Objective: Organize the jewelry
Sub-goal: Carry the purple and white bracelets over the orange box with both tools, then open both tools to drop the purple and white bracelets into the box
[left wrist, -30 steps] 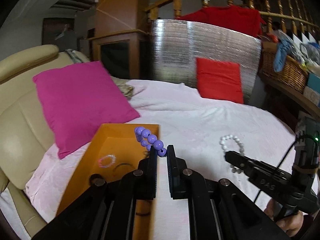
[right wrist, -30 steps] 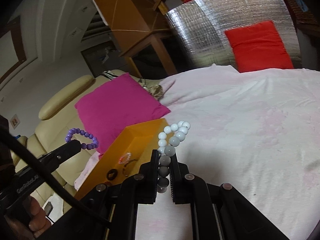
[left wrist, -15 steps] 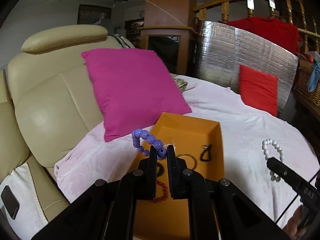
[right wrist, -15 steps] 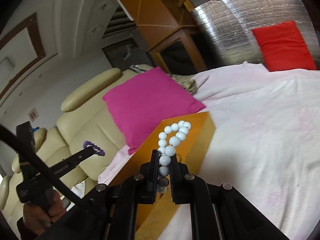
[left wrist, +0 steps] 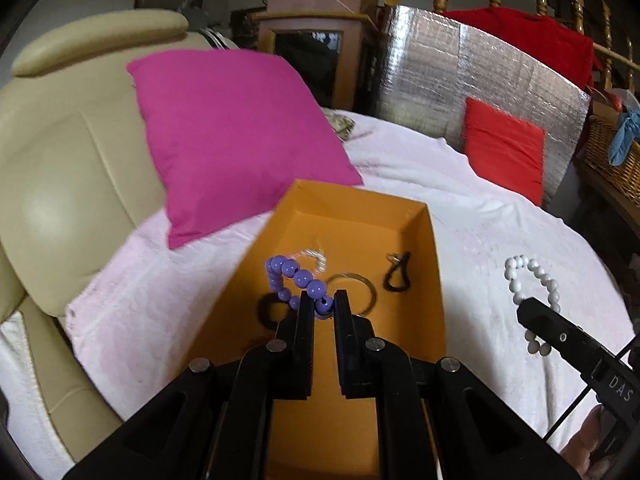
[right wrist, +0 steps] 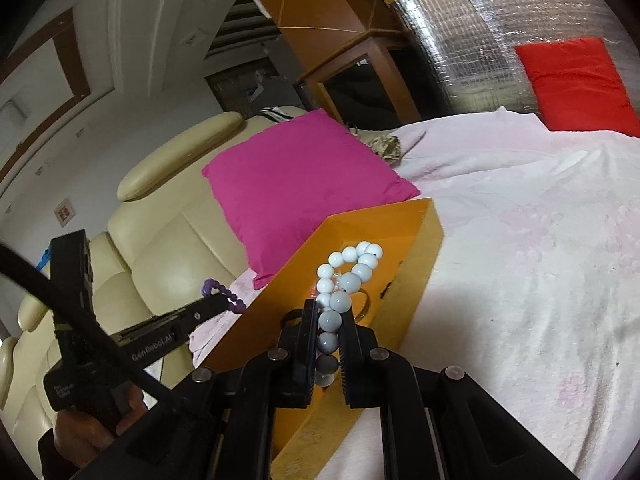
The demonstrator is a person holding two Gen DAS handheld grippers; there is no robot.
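My left gripper (left wrist: 323, 305) is shut on a purple bead bracelet (left wrist: 298, 278) and holds it above the orange tray (left wrist: 424, 216). In the right wrist view the same gripper (right wrist: 230, 303) and purple bracelet (right wrist: 218, 290) hang left of the tray's wall (right wrist: 416, 248). My right gripper (right wrist: 329, 312) is shut on a white bead bracelet (right wrist: 346, 276) over the tray's near edge. In the left wrist view that gripper (left wrist: 528, 308) and white bracelet (left wrist: 532, 276) sit right of the tray. Inside the tray lie a clear bead bracelet (left wrist: 316, 258), a metal ring (left wrist: 354, 294) and black bands (left wrist: 398, 278).
The tray rests on a pale pink bedspread (left wrist: 480, 216). A magenta pillow (left wrist: 232, 128) leans against a cream leather headboard (left wrist: 60, 184) to the left. A red cushion (left wrist: 504, 148) and silver foil panel (left wrist: 460, 68) stand behind. A wicker basket (left wrist: 612, 160) is at right.
The left gripper has moved forward over the tray with the purple bracelet. The right gripper has come closer to the tray's edge with the white bracelet.
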